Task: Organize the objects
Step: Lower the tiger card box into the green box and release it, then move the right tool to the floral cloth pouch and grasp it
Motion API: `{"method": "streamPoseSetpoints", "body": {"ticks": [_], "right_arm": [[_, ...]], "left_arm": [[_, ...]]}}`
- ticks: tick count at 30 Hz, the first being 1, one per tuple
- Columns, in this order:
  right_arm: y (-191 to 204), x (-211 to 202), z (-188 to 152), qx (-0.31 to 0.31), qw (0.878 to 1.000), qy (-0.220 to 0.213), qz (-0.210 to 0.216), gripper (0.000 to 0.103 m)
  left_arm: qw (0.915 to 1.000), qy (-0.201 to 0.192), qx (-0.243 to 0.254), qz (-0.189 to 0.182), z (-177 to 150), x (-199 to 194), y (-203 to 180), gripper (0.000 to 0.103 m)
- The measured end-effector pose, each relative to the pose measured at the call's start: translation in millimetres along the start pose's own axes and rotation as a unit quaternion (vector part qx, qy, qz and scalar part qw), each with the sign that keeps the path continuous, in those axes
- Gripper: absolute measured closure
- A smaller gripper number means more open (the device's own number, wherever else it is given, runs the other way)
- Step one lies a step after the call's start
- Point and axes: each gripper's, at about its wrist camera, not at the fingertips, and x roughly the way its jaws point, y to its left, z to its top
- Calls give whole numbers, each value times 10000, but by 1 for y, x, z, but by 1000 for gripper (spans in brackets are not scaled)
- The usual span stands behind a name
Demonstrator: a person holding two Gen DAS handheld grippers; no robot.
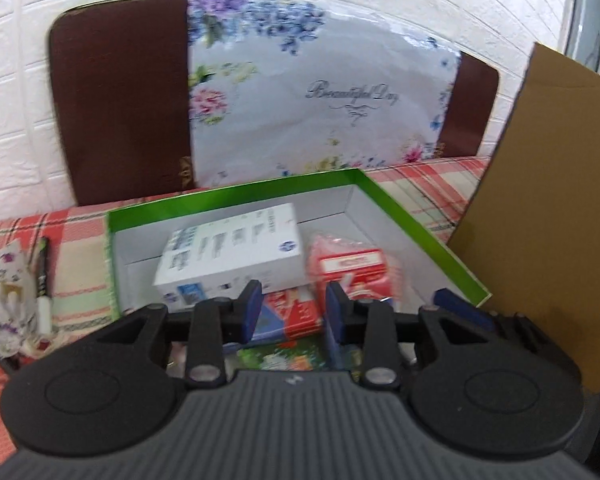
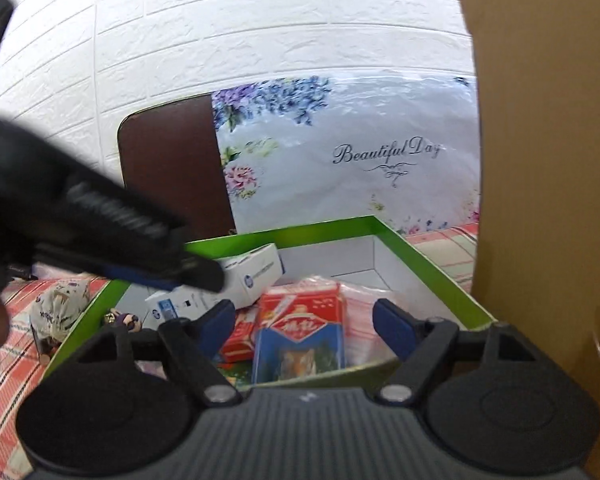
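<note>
floral panel [image 2: 340, 152] lettered "beautiful day"

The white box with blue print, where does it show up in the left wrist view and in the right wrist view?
Left wrist: white box lies centre-left inside the green tray, left of the red carton.
Right wrist: white box sits left of centre, partly behind the left gripper.
Shared landmark: the "Beautiful Day" floral panel behind the tray.

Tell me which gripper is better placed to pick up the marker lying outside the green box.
Left gripper, probably: the marker lies to its left; the right gripper hovers over the green box.
</note>
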Motion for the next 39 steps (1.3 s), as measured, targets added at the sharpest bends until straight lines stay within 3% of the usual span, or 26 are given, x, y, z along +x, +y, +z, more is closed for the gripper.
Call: {"method": "streamPoseSetpoints", "body": {"ticks": [4, 12, 18, 26, 28, 31, 35, 39], "right_arm": [[12, -12, -2, 2, 10000, -52, 64, 24], [41, -37, 3, -283, 9987, -206, 366, 24], [93, -44, 4, -744, 9922, -129, 988, 24], [176, -28, -22, -1677, 9678, 459, 1821, 24], [193, -15, -27, -1836, 9629, 602, 1886, 24], [212, 11, -27, -1839, 9614, 818, 1874, 24], [227, 63, -13, -1677, 9683, 957, 1583, 24], [246, 115, -4, -1538, 9696, 1255, 1433, 24]], "left_arm": [[9994, -62, -260, 201, -5, -18, 22, 66], [9929, -313, -294, 1112, -32, -62, 75, 59], [9776, -86, -733, 1973, -63, -78, 147, 55], [9507, 17, -1269, 2831, -105, -80, 235, 49], [9473, 62, -1470, 2845, -119, -75, 252, 45], [9482, -464, -1278, 2871, -139, -77, 257, 32], [9507, -682, -1529, 2610, -144, -82, 265, 28], [9510, -711, -1474, 2622, -142, -77, 262, 26]]}}
